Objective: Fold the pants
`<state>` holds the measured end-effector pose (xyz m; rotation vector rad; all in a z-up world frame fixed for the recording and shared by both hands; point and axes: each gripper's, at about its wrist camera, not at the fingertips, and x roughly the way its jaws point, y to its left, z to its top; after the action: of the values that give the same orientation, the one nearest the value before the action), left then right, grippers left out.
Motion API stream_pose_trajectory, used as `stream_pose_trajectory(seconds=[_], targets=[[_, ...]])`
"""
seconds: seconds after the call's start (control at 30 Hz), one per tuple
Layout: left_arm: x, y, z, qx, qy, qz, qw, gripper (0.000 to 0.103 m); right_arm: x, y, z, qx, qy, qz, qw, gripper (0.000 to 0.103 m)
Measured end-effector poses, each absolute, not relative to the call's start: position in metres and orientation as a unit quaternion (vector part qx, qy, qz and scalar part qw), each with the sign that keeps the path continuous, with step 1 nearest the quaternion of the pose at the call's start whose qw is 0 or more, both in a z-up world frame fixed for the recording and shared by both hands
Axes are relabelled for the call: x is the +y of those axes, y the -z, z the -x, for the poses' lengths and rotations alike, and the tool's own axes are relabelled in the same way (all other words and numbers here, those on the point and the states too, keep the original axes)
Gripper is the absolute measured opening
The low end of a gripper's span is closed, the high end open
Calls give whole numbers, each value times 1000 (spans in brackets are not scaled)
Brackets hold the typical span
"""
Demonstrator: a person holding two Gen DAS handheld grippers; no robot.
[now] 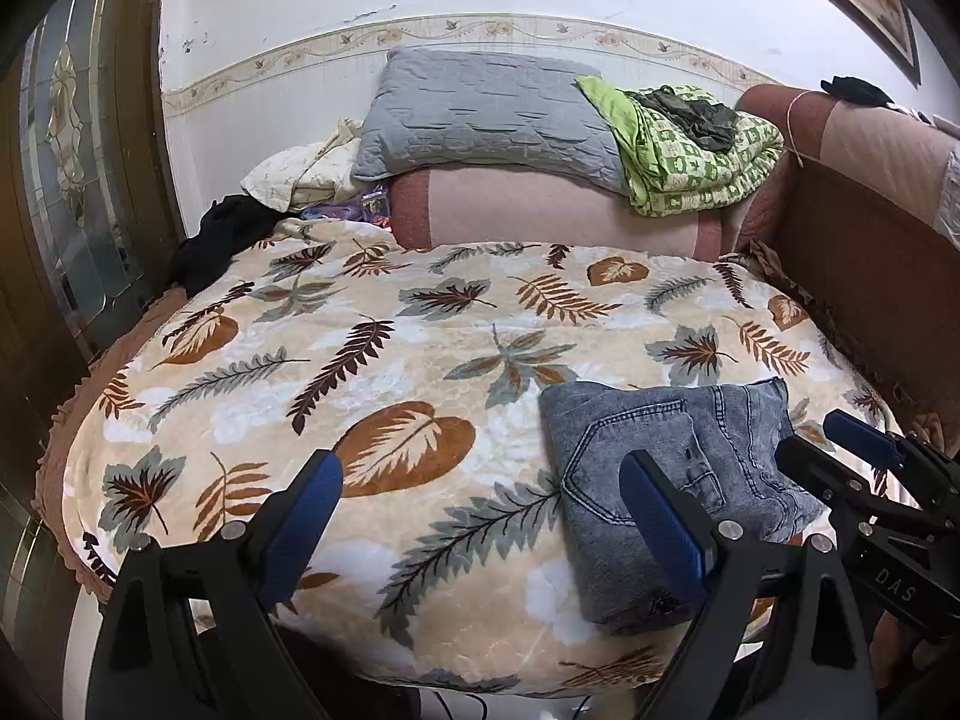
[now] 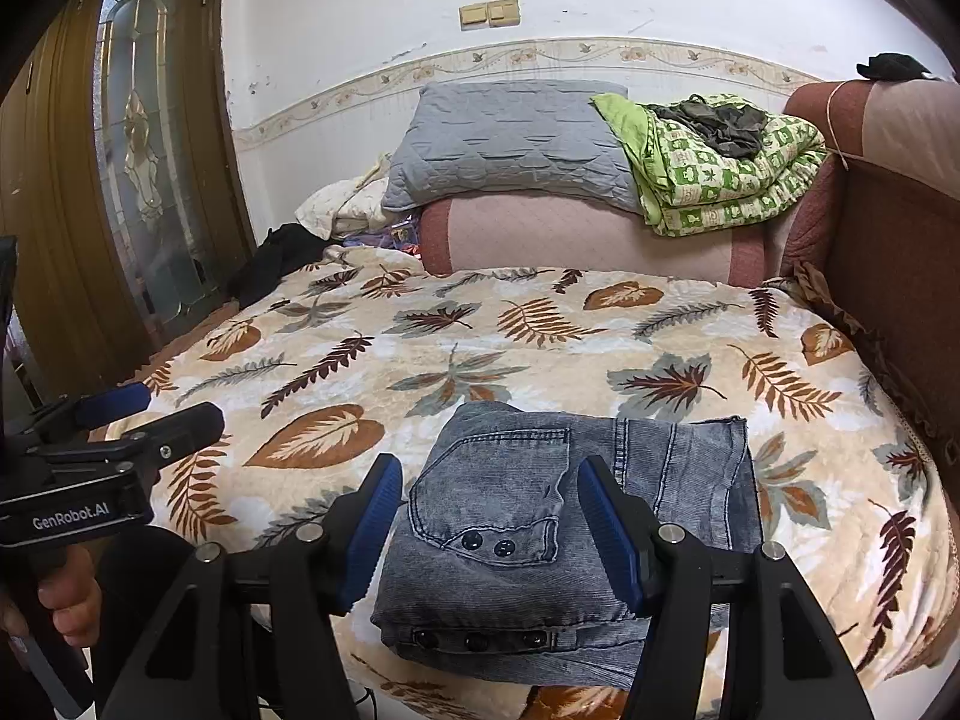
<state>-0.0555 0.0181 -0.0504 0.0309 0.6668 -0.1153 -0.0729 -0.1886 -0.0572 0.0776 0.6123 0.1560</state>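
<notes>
The blue-grey denim pants (image 2: pixel 570 534) lie folded into a compact stack at the near edge of the leaf-patterned blanket (image 2: pixel 540 336); they also show in the left wrist view (image 1: pixel 672 480) at the right. My right gripper (image 2: pixel 489 531) is open, held just above and in front of the stack, holding nothing. My left gripper (image 1: pixel 480 516) is open and empty, to the left of the pants over bare blanket. The right gripper also shows at the right edge of the left wrist view (image 1: pixel 840 444); the left gripper also shows at the left edge of the right wrist view (image 2: pixel 162 414).
A grey pillow (image 1: pixel 486 114) and a green patterned quilt (image 1: pixel 690 150) rest on a pink cushion (image 1: pixel 540 210) at the back. A brown sofa arm (image 1: pixel 870 252) stands right. A wooden glass-panelled door (image 2: pixel 138 150) stands left. Black cloth (image 1: pixel 216 240) lies at the back left.
</notes>
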Motion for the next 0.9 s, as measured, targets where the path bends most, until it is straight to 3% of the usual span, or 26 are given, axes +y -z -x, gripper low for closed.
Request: stream_pose_trajectory(seconds=[0.9], targets=[[12,49,47,330,78,-20,940,94,-183,48,59,290,-80,-31,953,65]])
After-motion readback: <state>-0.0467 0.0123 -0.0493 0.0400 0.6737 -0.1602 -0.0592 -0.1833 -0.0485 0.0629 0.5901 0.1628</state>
